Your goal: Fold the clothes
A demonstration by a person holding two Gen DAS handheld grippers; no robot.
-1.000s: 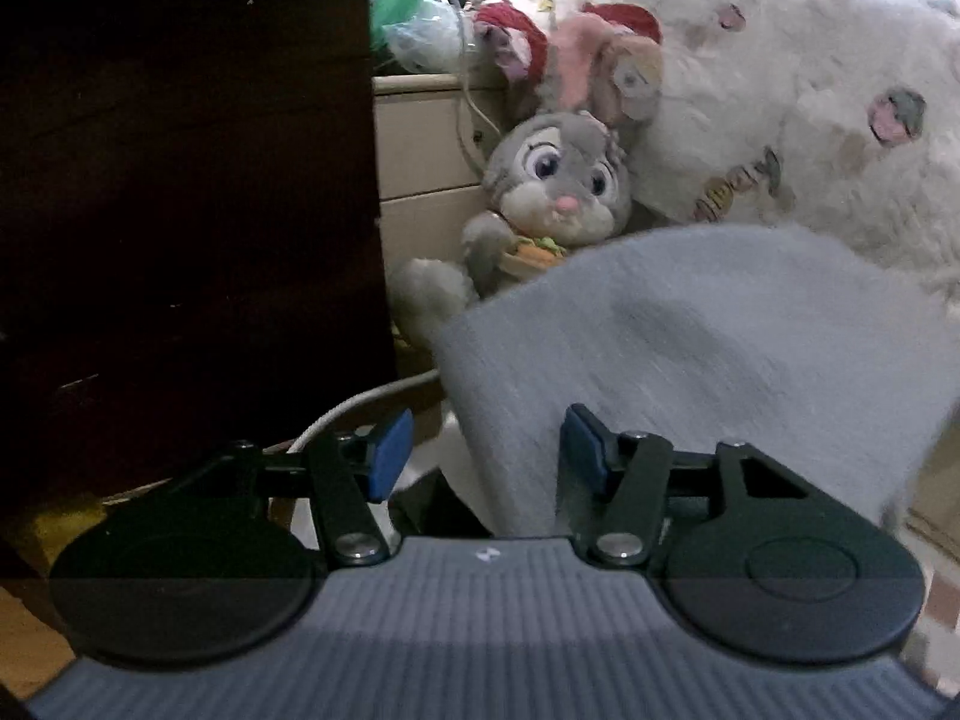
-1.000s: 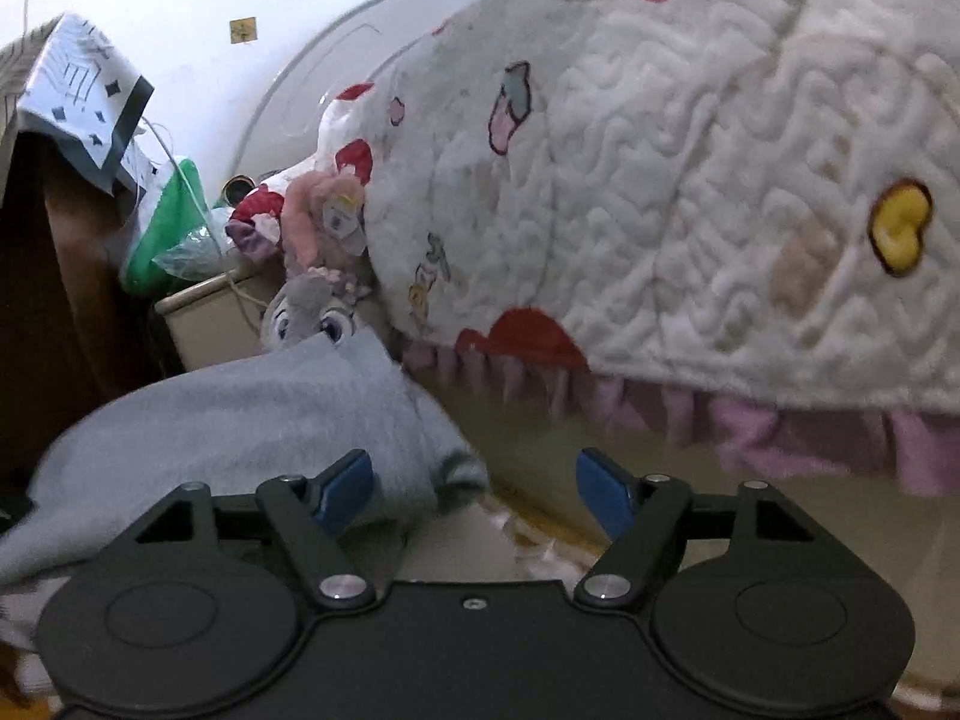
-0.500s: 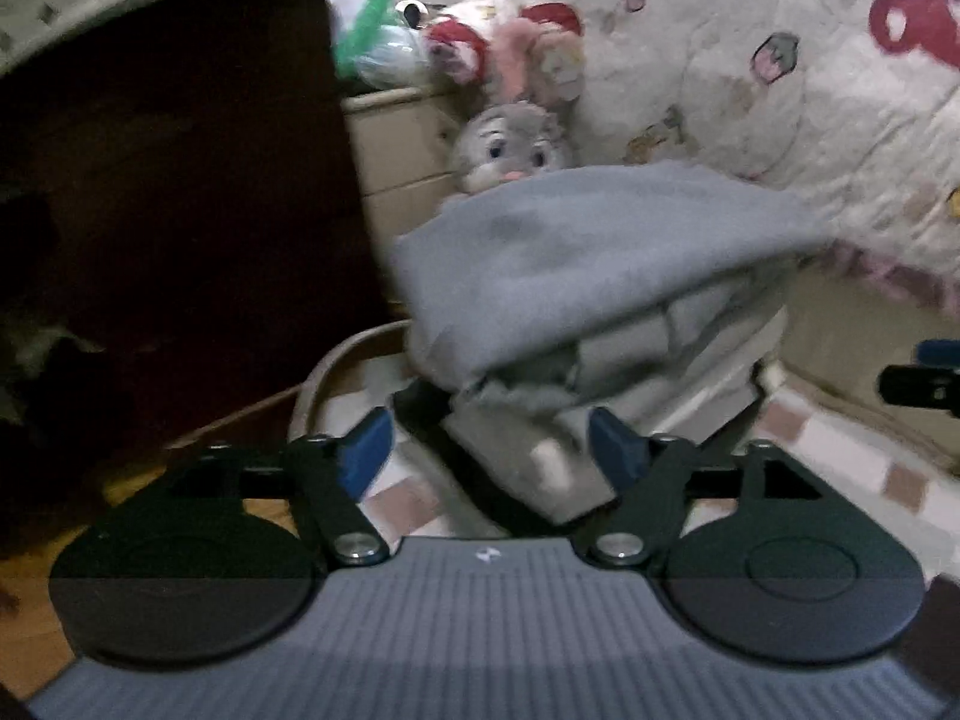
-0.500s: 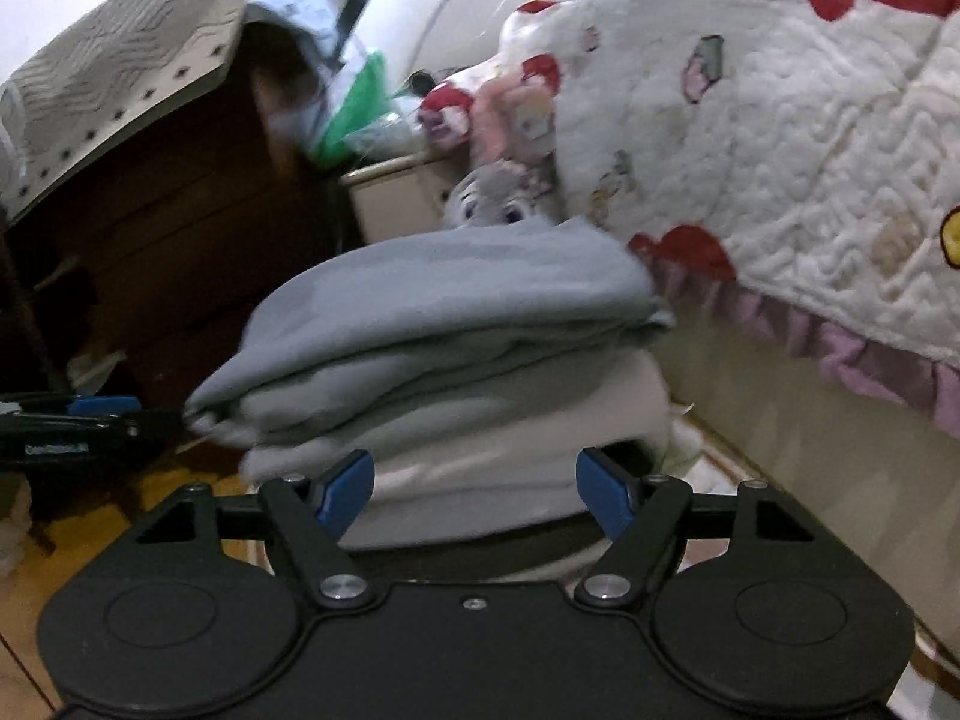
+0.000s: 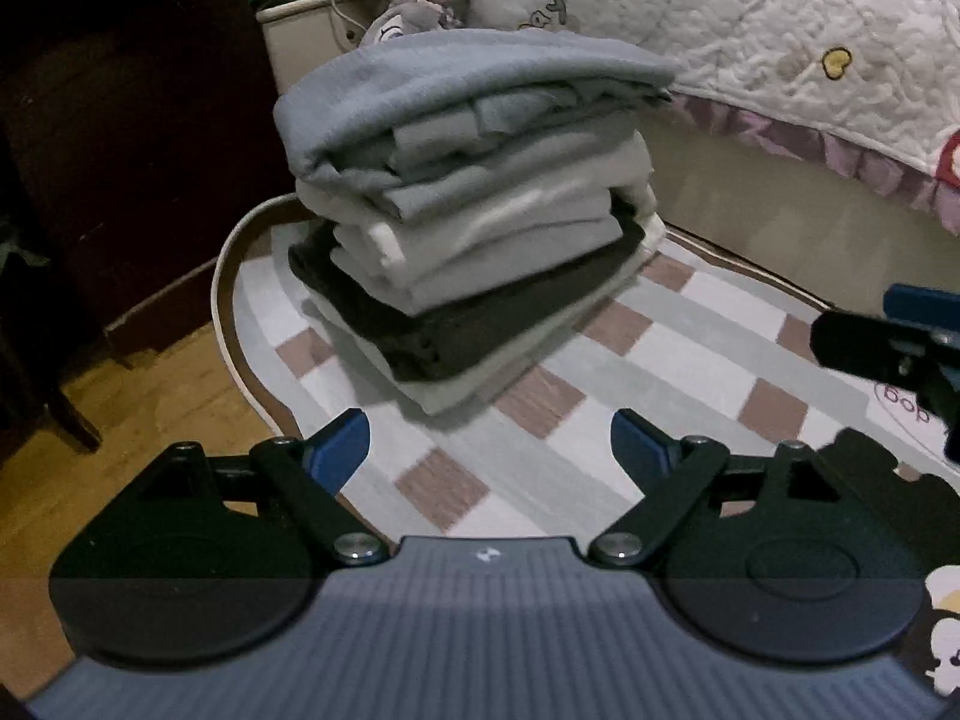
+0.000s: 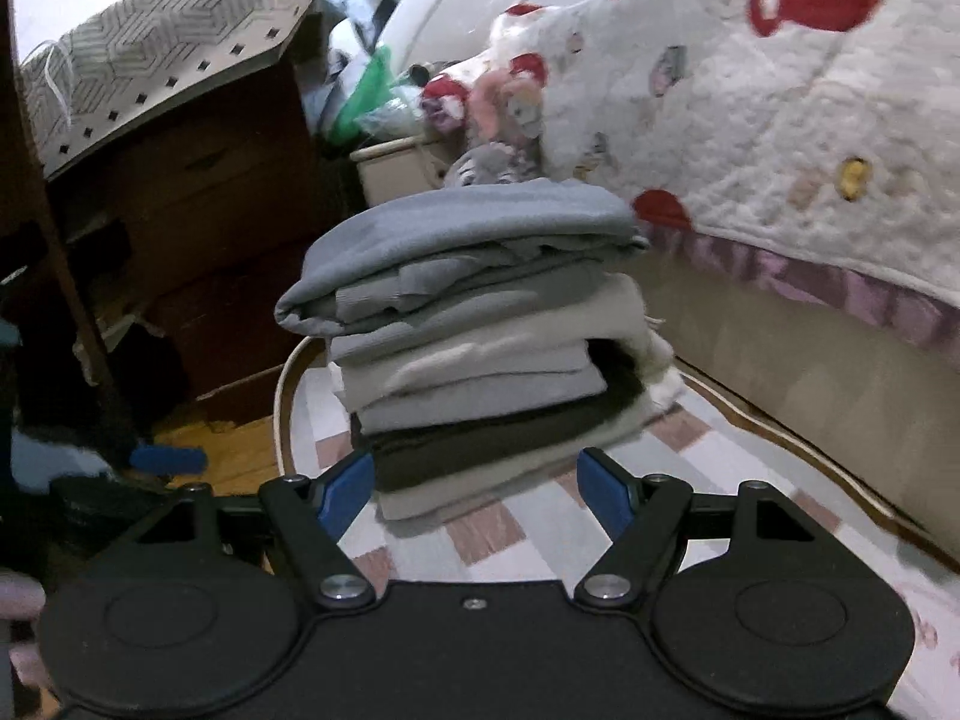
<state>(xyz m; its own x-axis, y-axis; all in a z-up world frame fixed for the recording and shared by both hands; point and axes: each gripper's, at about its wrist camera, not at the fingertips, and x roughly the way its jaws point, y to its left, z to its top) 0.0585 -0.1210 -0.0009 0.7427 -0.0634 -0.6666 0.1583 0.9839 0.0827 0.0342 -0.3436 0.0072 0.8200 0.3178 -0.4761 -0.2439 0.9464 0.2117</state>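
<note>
Centre frame: folded stack [image 5: 474, 222] on rug [image 5: 690, 360]. Left gripper [image 5: 489, 447] just opened wide, empty; right gripper [image 6: 474, 489] wide, empty. Soft, light, shiftable; best gripped at folded edges.

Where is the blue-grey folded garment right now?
The blue-grey garment tops the stack of folded clothes on the checked rug, centre in both views, beside the bed.
</note>
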